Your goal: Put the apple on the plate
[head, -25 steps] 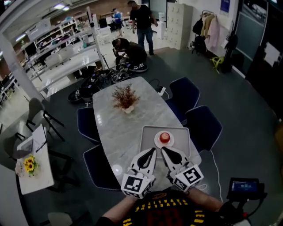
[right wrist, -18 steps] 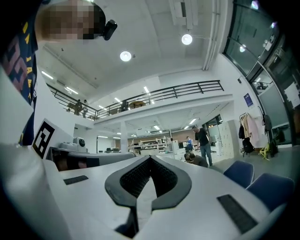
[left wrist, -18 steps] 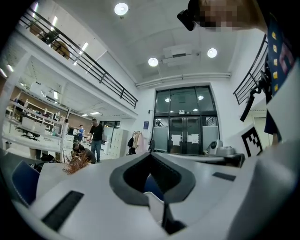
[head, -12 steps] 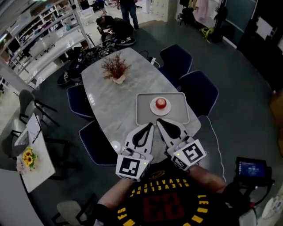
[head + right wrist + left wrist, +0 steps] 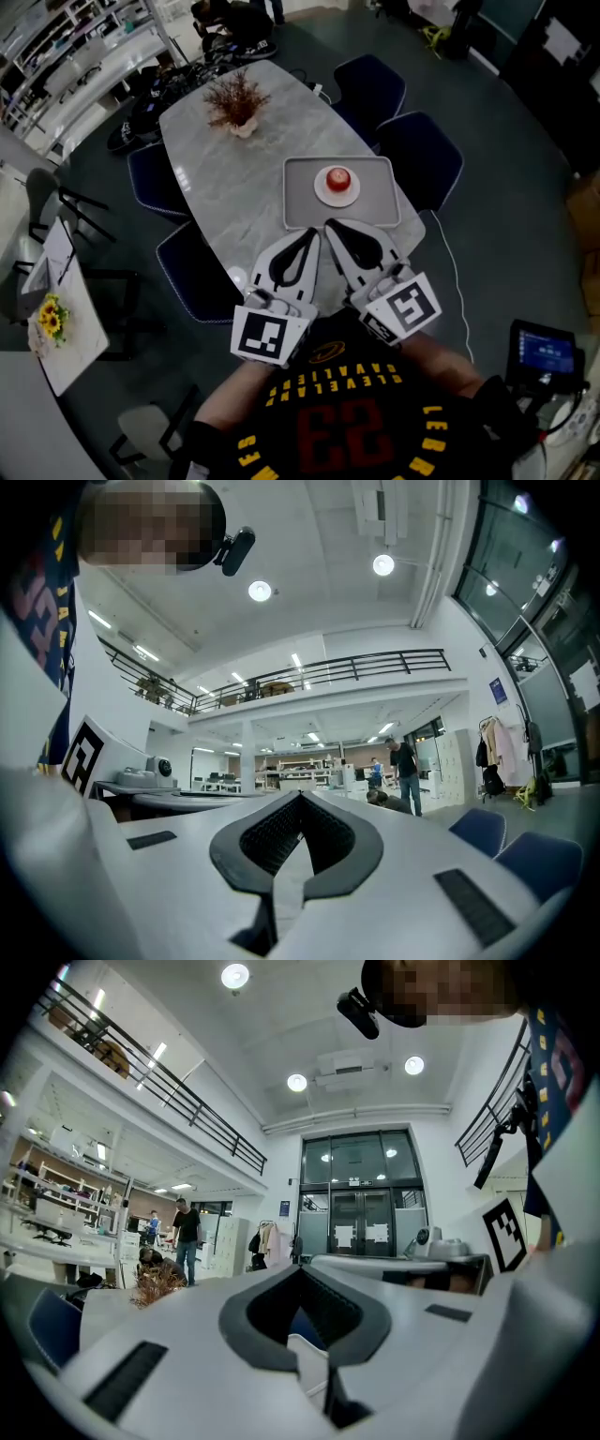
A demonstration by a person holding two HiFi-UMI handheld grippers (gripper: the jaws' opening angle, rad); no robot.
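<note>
— Where the marbled oval bench (image 5: 230, 192) carries the flat grey rectangular tray (image 5: 300, 204), what sits inside?
— One round white plate (image 5: 350, 198), with the glossy red apple (image 5: 337, 178) on it.
— And the hands?
— Left gripper (image 5: 315, 232) and right gripper (image 5: 328, 225) point level, side by side, tips toward the tray, each pressed together, pinching nothing.

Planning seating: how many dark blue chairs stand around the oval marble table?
4 dark blue chairs: far right, near right, far left, near left of the marble table; the person may hide more.
</note>
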